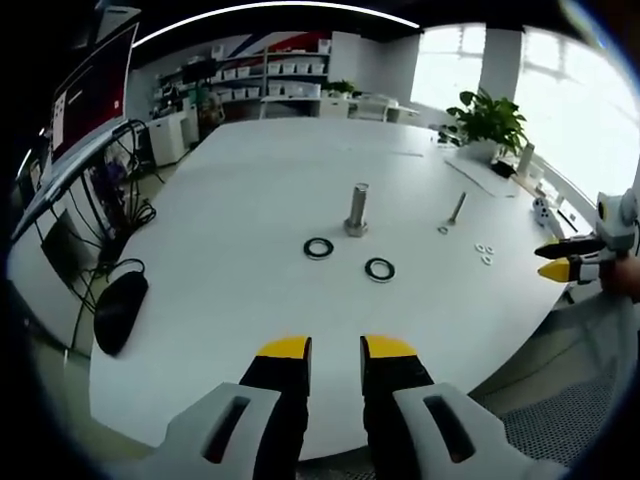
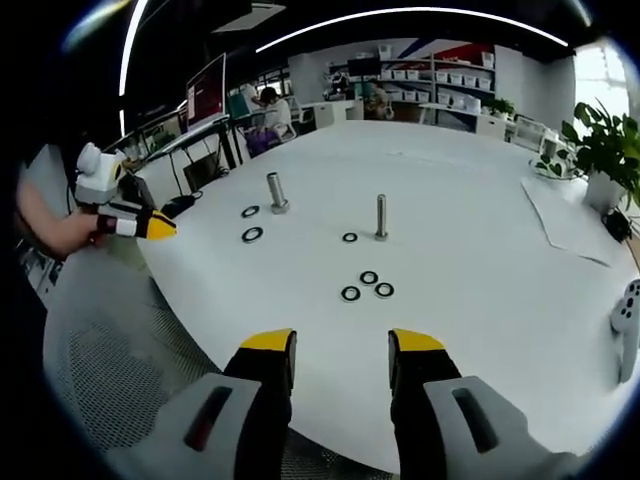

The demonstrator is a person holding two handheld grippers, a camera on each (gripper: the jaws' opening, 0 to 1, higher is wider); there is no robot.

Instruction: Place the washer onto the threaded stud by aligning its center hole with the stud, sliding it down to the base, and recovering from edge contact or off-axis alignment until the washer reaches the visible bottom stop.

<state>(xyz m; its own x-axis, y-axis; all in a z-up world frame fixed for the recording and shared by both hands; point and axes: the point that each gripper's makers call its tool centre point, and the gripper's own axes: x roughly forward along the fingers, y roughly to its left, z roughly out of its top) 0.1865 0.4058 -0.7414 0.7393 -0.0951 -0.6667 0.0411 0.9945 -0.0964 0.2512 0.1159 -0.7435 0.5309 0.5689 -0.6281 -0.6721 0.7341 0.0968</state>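
Washers (image 2: 368, 278) lie flat near the stud (image 2: 381, 216), thin, stiff, likely slippery.
Both grippers' fingers (image 2: 268, 350) (image 1: 284, 352) part-open, empty; pinch a rim edge off the tabletop (image 2: 480, 250).

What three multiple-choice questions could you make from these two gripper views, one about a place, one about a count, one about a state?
1. Where does the small cluster of washers lie in the right gripper view?
A. on the white table, nearer the camera than the thin upright threaded stud
B. stacked on that stud
C. inside the right gripper's jaws

2. How many black ring washers lie near the thick metal stud in the left gripper view?
A. none
B. two
C. five

3. What state is the right gripper in?
A. shut on a washer
B. open and empty
C. clamped on a stud

Answers: 1 A, three rings lie flat on the table in front of the stud. 2 B, one ring left of the stud, another nearer the camera. 3 B, a clear gap shows between its yellow tips.
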